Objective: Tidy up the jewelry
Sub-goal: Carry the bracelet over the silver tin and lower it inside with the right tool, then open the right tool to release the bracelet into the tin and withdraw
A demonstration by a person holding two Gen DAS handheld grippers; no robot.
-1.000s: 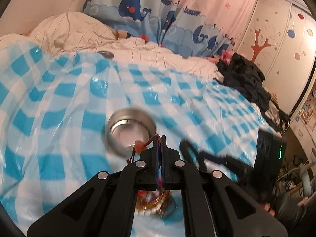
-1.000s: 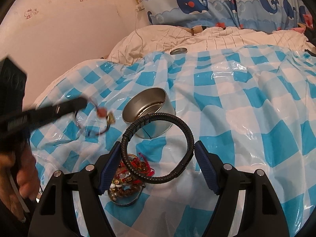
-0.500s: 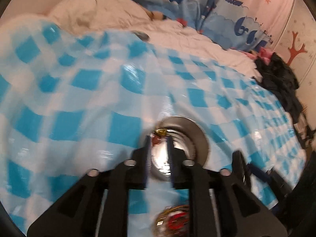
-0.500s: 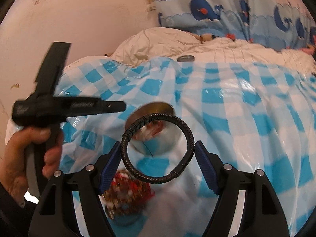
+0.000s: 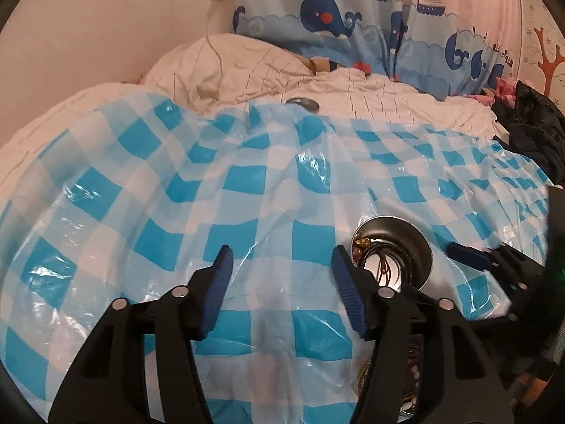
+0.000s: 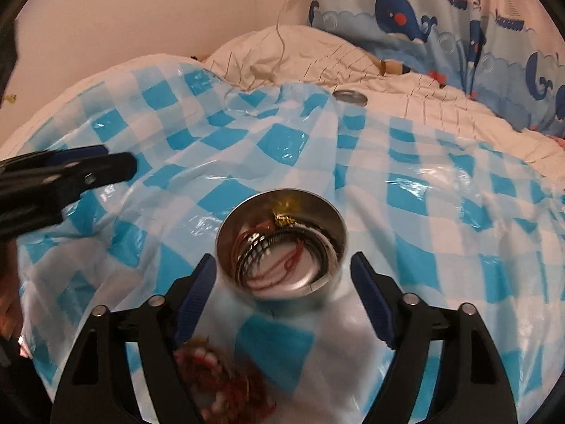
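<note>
A round metal tin (image 6: 282, 247) stands on the blue checked plastic sheet (image 6: 423, 194). Inside it lie a black braided bracelet (image 6: 261, 247), red cords and a gold piece. My right gripper (image 6: 282, 261) is open and empty, its jaws either side of the tin, just above it. My left gripper (image 5: 280, 254) is open and empty over the sheet, left of the tin (image 5: 392, 243). A heap of beaded and red jewelry (image 6: 219, 381) lies in front of the tin, blurred.
The tin's lid (image 6: 349, 97) lies at the sheet's far edge on the white quilt (image 6: 300, 53). Whale-print curtain (image 5: 335, 10) behind. Dark clothes (image 5: 529, 120) lie at the right. The left gripper shows at the left in the right wrist view (image 6: 63, 176).
My left gripper opened, dropped the red-cord piece into the tin and drew left. My right gripper moved over the tin, opened, and the black bracelet now lies inside.
</note>
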